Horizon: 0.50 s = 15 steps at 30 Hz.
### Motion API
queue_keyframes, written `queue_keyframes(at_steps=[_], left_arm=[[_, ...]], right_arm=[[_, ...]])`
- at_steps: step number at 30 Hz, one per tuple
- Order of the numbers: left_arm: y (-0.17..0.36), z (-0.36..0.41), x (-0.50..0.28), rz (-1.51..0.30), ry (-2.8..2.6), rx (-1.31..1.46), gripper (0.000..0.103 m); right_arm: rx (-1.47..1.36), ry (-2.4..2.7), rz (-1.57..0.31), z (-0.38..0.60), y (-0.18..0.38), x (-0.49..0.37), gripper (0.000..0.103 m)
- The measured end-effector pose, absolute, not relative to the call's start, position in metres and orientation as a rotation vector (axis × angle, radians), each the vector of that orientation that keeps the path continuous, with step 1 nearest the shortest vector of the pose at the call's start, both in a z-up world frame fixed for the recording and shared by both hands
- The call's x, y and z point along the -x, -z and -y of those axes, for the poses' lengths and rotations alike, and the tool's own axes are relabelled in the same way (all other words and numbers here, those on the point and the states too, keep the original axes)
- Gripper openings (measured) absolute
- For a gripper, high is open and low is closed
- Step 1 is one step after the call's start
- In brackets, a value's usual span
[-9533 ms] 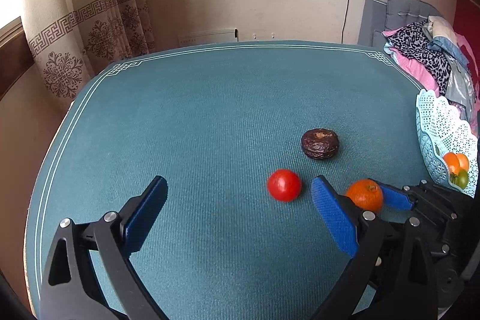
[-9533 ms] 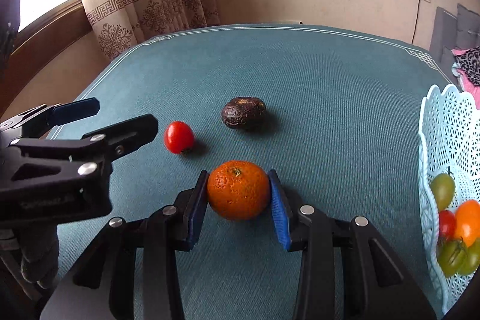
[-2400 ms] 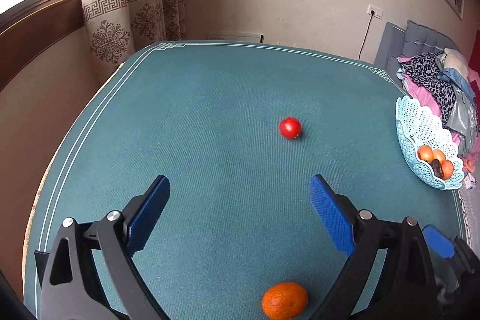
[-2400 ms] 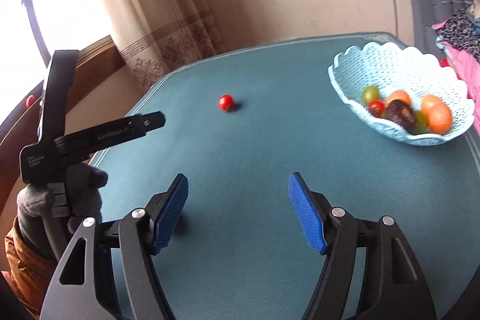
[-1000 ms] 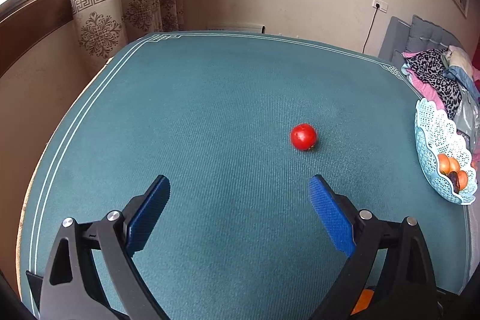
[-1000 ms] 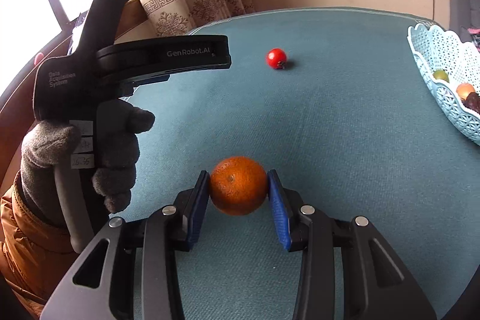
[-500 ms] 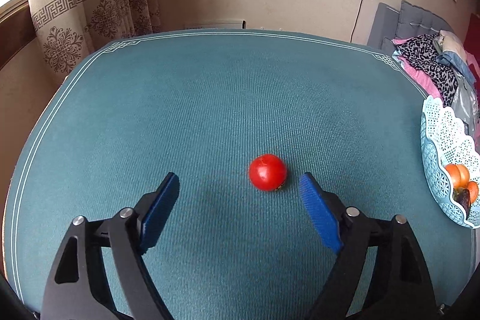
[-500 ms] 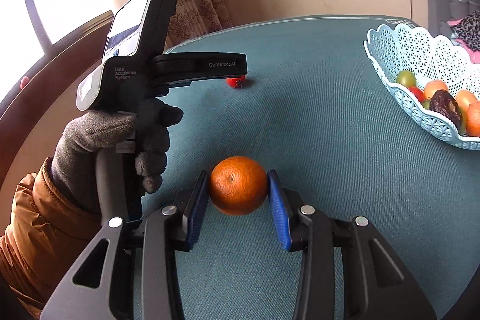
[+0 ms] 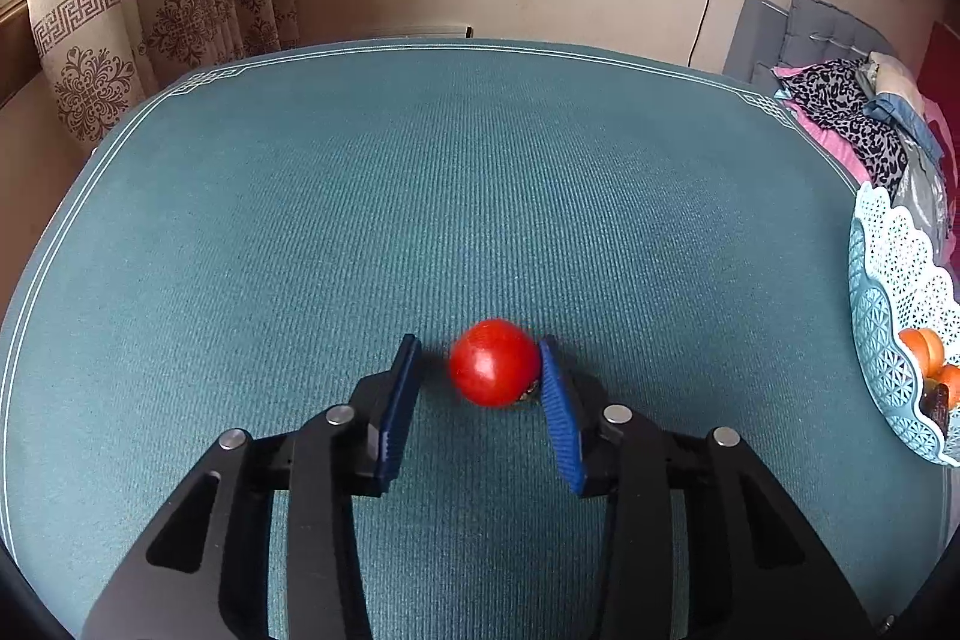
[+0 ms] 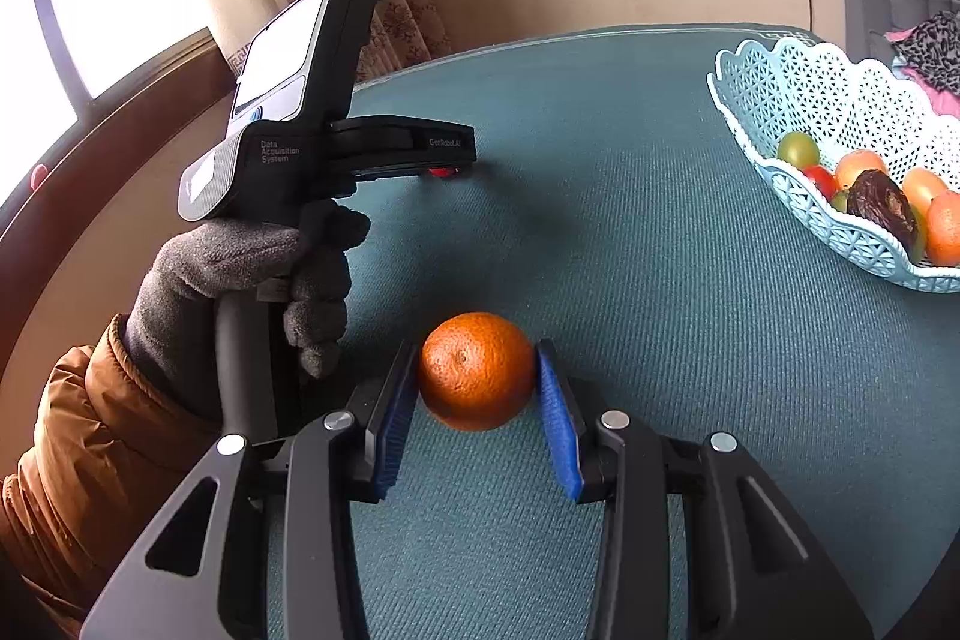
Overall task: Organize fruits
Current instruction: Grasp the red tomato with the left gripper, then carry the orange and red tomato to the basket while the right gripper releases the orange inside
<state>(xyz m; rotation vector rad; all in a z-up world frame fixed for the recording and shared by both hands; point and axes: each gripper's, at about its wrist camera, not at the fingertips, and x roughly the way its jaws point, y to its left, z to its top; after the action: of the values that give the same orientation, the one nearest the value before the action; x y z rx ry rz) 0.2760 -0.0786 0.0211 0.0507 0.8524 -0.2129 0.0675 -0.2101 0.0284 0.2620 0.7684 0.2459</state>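
Note:
A red tomato (image 9: 494, 363) lies on the teal table between the blue pads of my left gripper (image 9: 480, 370). The right pad touches it; a small gap shows at the left pad. In the right wrist view the tomato (image 10: 443, 171) is mostly hidden under the left gripper's fingers (image 10: 408, 142). My right gripper (image 10: 477, 373) is shut on an orange (image 10: 476, 370) and holds it just above the table. The light blue lattice basket (image 10: 774, 100) stands at the right with several fruits in it; it also shows in the left wrist view (image 9: 888, 292).
The teal tablecloth (image 9: 420, 190) has a white border line near its edges. A gloved hand (image 10: 252, 268) in a brown sleeve holds the left gripper. Curtains (image 9: 180, 22) hang at the back left. Piled clothes (image 9: 852, 118) lie on a bed at the right.
My left gripper has moved forward around the tomato and its jaws have closed in on it. My right gripper still holds the orange and has turned slightly toward the basket.

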Motion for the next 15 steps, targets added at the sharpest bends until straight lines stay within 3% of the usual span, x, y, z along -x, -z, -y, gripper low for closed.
queue_keyframes(at_steps=[1,15], left_arm=[[-0.021,0.078,-0.275,-0.848,0.215,-0.046,0.029],[-0.046,0.064,-0.233,-0.752,0.21,-0.02,0.029]], right_arm=[[-0.26,-0.244,-0.768,0.21,-0.028,-0.069,0.04],[-0.263,-0.184,-0.741,0.213,-0.04,-0.064,0.04]])
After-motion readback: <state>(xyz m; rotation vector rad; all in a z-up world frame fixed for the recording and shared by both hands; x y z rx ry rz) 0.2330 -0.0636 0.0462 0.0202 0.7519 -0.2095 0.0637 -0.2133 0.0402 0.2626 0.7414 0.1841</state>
